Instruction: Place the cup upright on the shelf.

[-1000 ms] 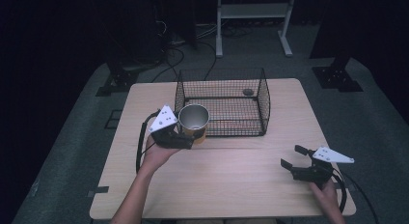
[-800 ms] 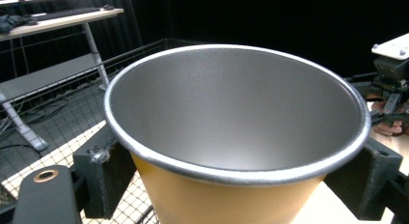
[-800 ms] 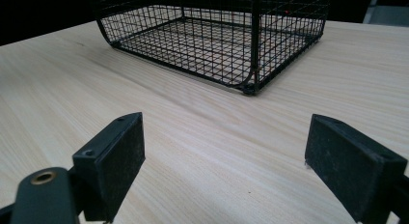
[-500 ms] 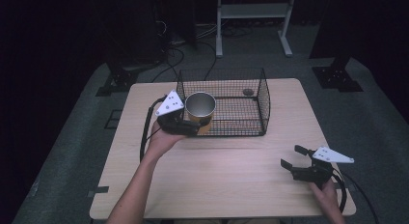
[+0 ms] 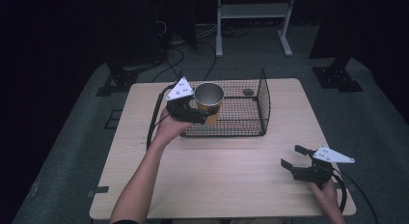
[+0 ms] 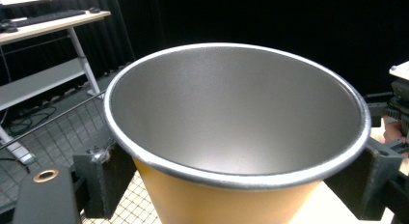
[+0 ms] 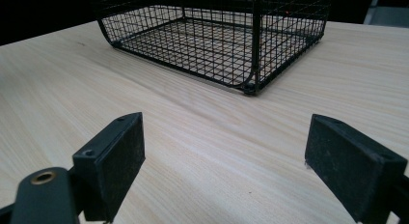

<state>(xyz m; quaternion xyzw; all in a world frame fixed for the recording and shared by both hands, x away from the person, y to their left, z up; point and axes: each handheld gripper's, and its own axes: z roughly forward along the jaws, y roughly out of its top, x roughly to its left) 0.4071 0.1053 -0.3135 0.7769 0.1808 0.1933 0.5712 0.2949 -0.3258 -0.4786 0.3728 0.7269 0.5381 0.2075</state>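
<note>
So we stand midway: over the desk (image 5: 222, 185), our left gripper (image 5: 200, 110) carries the yellow metal-lined cup (image 5: 208, 102), jaws clenched on its sides, lifted at the wire basket's (image 5: 260, 113) near-left corner; lowering it inside remains. That rim must be cleared. Our right gripper (image 5: 295, 162) rests well apart, jaws released, empty
</note>
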